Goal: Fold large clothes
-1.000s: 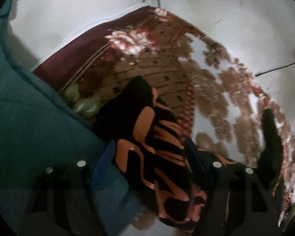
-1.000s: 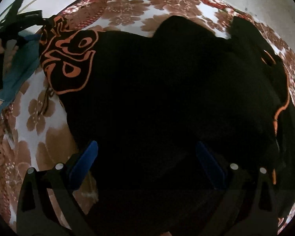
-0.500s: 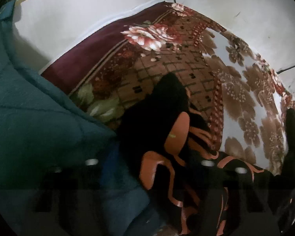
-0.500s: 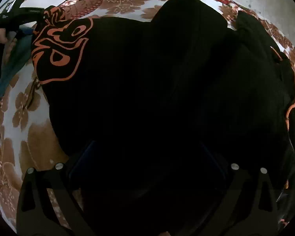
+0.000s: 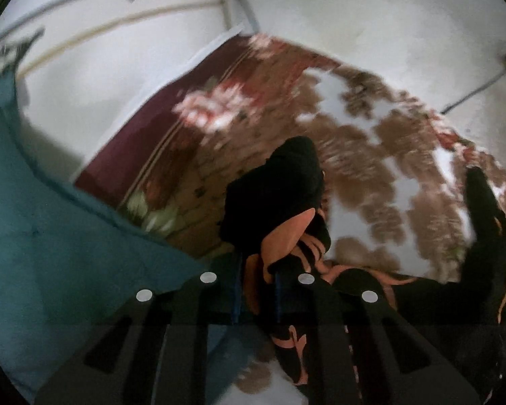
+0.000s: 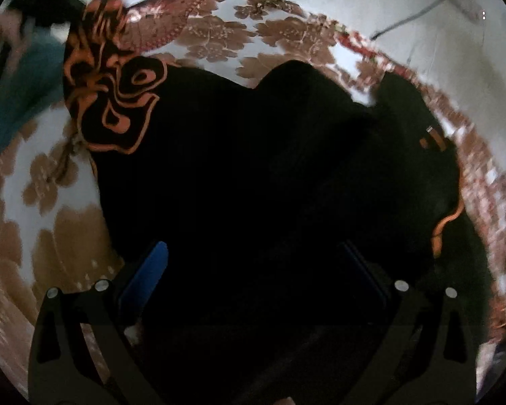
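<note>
You have one black garment (image 6: 270, 175) with orange patterning, spread on one floral blanket (image 6: 219, 30). Your left gripper (image 5: 256, 290) has just been closing and pinches a corner of it. Your right gripper (image 6: 253, 270) stands spread wide over the cloth, gripping nothing.

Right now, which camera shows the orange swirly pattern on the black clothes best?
The right wrist view: the orange pattern lies spread out and sharp on the black garment. The left wrist view shows only bunched, blurry bits pinched in the left gripper.
</note>
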